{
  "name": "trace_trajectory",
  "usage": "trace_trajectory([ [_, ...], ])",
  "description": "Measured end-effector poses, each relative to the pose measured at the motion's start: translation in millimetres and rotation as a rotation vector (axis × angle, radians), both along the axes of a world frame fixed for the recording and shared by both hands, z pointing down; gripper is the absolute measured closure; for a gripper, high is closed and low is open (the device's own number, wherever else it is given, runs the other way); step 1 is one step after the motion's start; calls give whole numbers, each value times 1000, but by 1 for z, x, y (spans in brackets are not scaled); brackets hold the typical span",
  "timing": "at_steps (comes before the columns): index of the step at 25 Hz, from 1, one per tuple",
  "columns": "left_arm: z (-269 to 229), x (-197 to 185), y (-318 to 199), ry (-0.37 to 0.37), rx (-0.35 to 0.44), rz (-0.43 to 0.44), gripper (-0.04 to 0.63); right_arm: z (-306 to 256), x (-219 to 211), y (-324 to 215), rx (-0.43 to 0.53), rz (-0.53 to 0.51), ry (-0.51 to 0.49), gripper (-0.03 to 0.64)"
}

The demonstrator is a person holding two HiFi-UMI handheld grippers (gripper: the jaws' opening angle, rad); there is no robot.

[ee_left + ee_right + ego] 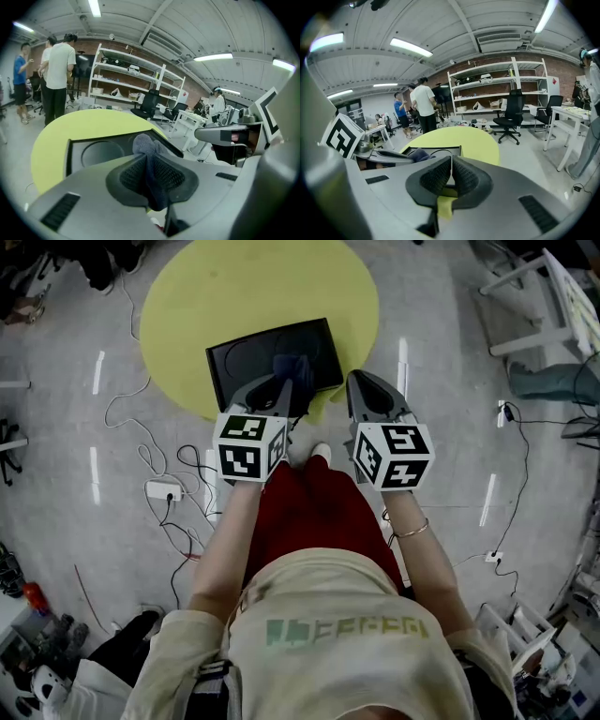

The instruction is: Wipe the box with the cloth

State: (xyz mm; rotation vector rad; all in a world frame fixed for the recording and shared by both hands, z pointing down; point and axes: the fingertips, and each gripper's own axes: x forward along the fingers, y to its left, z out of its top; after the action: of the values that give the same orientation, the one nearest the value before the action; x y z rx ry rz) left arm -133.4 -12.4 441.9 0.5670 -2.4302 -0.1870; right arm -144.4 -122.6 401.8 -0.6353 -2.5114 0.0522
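Blue-grey cloth (143,143): pinched in the left gripper (150,180), with a bunched tuft poking past the jaws above the box.
Right gripper (451,174): jaws together with nothing between them, just beside the box.
Black box (239,357): at the near edge of the yellow table (206,296), with nothing holding it.
Risk: a hard stroke could shove the loose box. With so little cloth showing, the jaws may scrape it.

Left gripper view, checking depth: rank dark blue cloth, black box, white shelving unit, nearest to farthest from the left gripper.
1. Dark blue cloth, clamped in the left gripper.
2. Black rectangular box, just ahead, centre-left.
3. White metal shelving unit, far back.
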Motion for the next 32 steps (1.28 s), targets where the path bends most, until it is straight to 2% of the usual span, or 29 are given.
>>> trace_trajectory([
  [7,5,25,83,19,-10,-108,535,2,3,61,11,-56,11,578],
  [12,2,41,120,8,2,-154,535,2,10,93,28,-81,11,578],
  [15,-2,50,129,-13,-5,-183,535,5,18,98,42,-99,15,578],
  [21,-21,78,141,-81,-40,-305,535,7,39,81,54,-127,15,578],
  [24,-30,87,133,-124,-38,-328,535,10,47,55,42,-99,12,578],
  [26,-34,87,115,-149,-33,-311,535,13,50,32,35,-69,14,578],
  [29,-37,83,69,-160,-28,-247,535,16,57,-12,26,-19,27,578],
  [32,-39,77,11,-162,-12,-147,535,16,66,-50,21,25,38,578],
])
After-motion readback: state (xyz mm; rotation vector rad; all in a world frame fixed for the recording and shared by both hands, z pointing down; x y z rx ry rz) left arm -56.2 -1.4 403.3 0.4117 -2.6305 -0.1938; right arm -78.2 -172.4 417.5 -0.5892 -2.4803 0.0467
